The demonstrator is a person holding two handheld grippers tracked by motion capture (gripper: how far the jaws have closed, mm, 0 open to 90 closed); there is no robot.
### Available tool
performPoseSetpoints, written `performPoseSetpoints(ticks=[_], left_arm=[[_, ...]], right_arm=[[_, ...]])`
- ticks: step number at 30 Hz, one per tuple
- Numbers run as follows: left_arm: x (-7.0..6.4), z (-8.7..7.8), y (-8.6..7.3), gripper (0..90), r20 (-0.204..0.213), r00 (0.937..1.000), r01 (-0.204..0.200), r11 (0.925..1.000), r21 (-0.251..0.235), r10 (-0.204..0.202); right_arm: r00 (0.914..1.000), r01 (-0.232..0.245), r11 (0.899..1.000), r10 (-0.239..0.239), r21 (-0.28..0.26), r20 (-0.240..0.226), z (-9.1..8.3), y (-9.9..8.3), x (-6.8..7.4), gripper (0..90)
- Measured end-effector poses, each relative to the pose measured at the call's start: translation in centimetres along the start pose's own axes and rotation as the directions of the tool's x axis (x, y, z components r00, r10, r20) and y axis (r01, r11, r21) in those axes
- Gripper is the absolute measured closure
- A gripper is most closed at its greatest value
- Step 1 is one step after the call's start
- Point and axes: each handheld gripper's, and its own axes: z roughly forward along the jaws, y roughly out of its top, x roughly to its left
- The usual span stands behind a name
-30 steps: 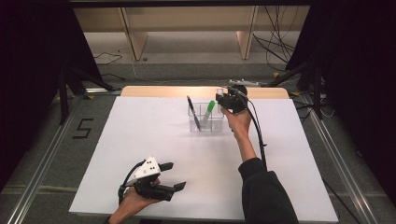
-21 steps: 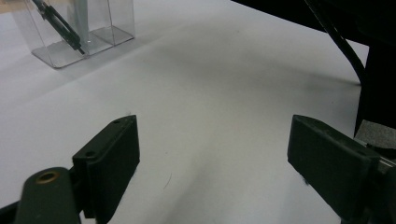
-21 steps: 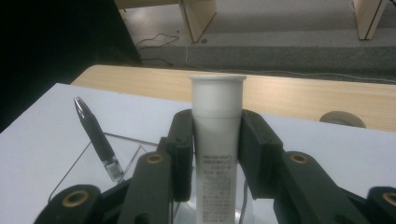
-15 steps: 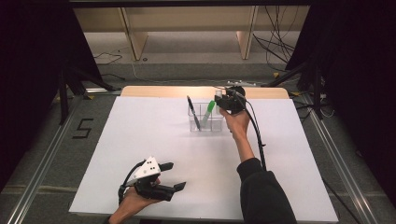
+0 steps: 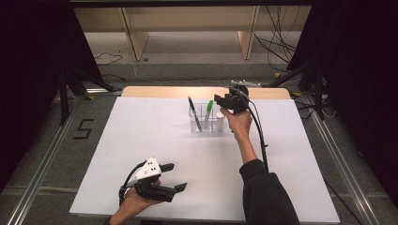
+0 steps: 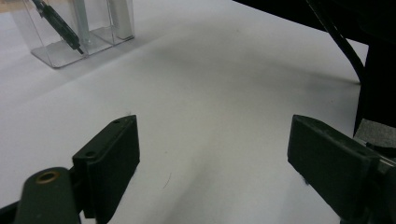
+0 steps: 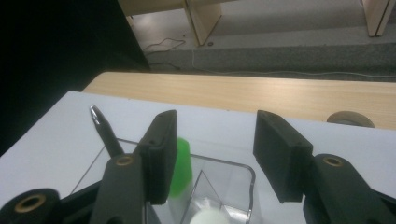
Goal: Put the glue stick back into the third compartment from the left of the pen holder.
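Organizer (image 5: 206, 123), clear plastic, sits mid-desk (image 5: 141, 140) toward far edge, holding black pen (image 5: 195, 114), green marker (image 5: 208, 114), white item (image 5: 219, 121). Right hand-held gripper (image 7: 210, 154) above it, jaws apart, empty. Left hand-held gripper (image 5: 176, 177) near front edge, wide open, empty. Marker probably light, stiff, slick; grip upper barrel.

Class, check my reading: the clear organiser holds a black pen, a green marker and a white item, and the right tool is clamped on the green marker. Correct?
Not quite. The right tool is open above the clear organiser, gripping nothing; the green marker stands free beside one jaw, as the right gripper view shows. The rest holds.
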Motion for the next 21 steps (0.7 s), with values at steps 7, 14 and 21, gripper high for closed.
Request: performPoseSetpoints(ticks=[7,14,21], left_arm=[[0.0,0.0,0.0,16.5,0.001,1.0,0.001,1.0,0.004,-0.001],[0.0,0.0,0.0,16.5,0.0,1.0,0.008,1.0,0.001,-0.008],[0.0,0.0,0.0,16.5,0.0,1.0,0.008,1.0,0.002,-0.008]], right_arm=[[0.9988,0.024,1.0,-0.024,-0.008,-0.042,-1.5,0.1,0.5,44.9],[0.9934,0.066,0.998,-0.067,-0.016,-0.093,-3.6,-0.7,1.7,37.3],[0.9762,0.133,0.991,-0.13,0.009,-0.174,-5.9,-2.6,3.0,33.1]])
